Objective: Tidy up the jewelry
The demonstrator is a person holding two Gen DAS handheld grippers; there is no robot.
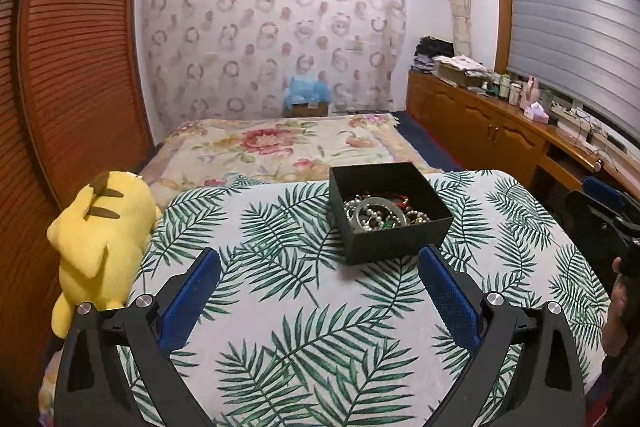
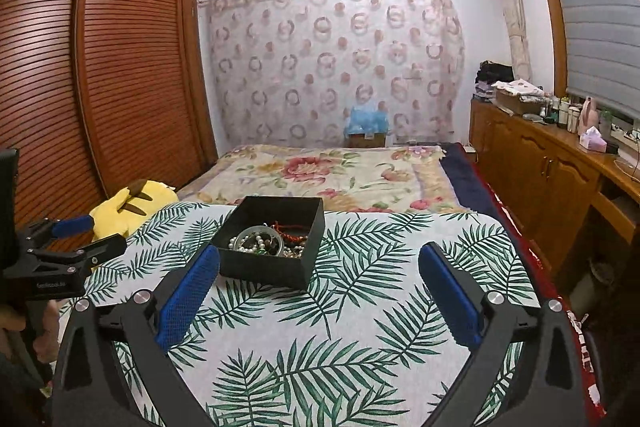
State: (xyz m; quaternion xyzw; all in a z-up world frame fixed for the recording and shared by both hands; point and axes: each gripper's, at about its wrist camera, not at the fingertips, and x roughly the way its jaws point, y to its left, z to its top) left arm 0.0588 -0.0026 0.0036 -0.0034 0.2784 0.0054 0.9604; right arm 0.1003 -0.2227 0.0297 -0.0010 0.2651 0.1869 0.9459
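Note:
A black open box (image 1: 394, 243) stands on the leaf-print table (image 1: 304, 327). It holds a tangle of jewelry (image 1: 380, 213): pearl strands, a pale bangle, red beads. The box also shows in the right wrist view (image 2: 266, 269), with the jewelry (image 2: 268, 241) inside. My left gripper (image 1: 320, 263) is open and empty, a short way in front of the box. My right gripper (image 2: 320, 259) is open and empty, just in front of the box. The right gripper shows at the right edge of the left wrist view (image 1: 604, 211), and the left gripper at the left edge of the right wrist view (image 2: 76, 235).
A yellow plush toy (image 1: 96, 239) lies at the table's left edge. Behind the table is a bed with a floral blanket (image 1: 280, 147). A wooden wardrobe (image 1: 76, 67) stands on the left and a wooden cabinet (image 1: 480, 123) with clutter on the right.

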